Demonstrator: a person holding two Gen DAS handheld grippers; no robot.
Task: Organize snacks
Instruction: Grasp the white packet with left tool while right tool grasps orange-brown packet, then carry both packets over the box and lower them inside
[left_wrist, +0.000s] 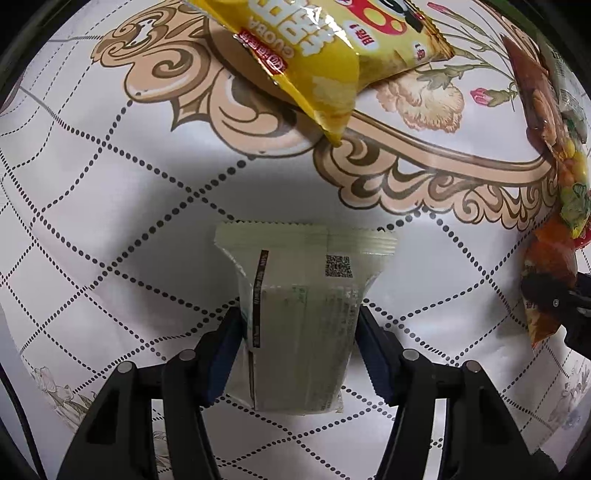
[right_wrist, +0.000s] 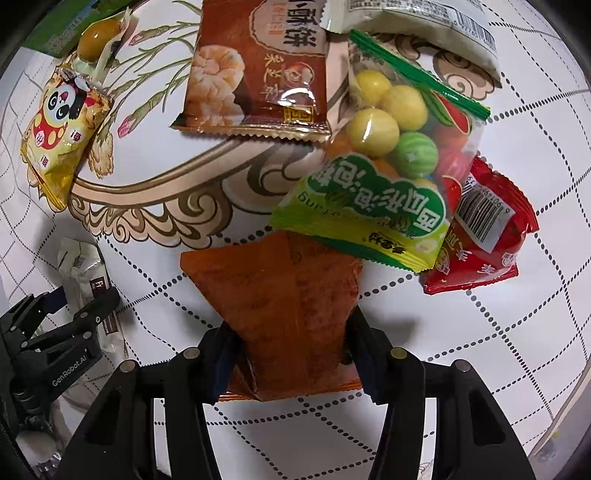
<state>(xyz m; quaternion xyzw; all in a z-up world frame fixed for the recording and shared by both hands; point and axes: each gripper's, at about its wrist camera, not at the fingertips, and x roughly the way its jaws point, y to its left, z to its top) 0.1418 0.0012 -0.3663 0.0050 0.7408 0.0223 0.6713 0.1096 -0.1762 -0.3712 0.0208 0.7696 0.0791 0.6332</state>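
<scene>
Sorting underway: pale green crimped-foil snack packet is clamped by left gripper jaws, orange foil packet by right gripper; both probably get lifted off the bench next.

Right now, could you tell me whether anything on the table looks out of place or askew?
Yes: the snacks lie jumbled. The green gumball bag sits tilted across the orange packet held in the right tongs and overlaps the red packet. Nothing looks spilled or torn. The left tongs clamp a pale packet.
</scene>
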